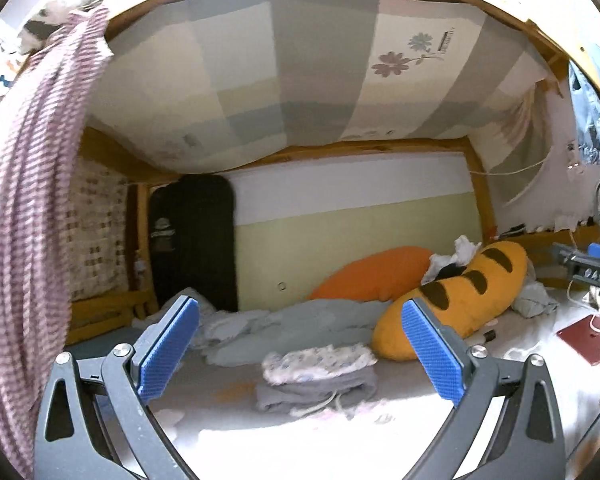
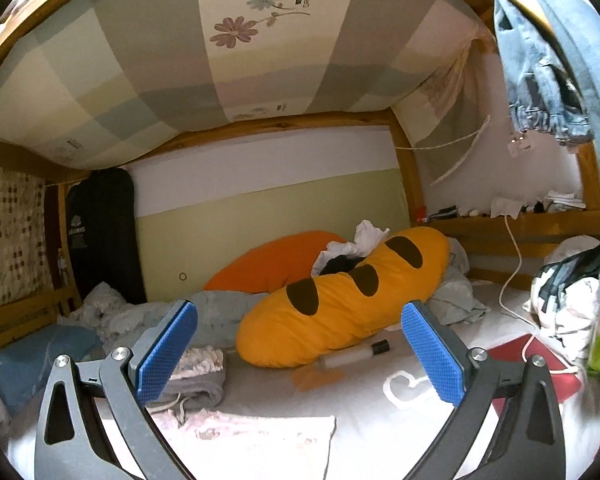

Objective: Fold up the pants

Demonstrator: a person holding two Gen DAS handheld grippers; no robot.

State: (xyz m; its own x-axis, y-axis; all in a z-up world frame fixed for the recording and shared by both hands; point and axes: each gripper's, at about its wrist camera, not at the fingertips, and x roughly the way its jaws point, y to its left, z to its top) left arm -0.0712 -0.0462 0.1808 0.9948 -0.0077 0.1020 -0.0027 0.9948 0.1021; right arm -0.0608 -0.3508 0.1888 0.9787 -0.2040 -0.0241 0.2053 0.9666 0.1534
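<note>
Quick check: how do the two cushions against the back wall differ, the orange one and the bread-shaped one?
The orange cushion is plain, with no markings; the bread-shaped cushion is yellow with dark oval patches. The orange cushion lies behind, against the green wall, partly hidden; the bread-shaped cushion lies in front, fully visible, angled up to the right. Both are elongated and rest on the bed.

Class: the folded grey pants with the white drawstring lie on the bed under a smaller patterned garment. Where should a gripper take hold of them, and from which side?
A judgement: grip the folded grey pants with the white drawstring at their near edge, where the layers stack thick and the small white patterned folded garment leaves it uncovered. Come in low from the front with the open left gripper; the long yellow bread-shaped pillow crowds the far side.
</note>
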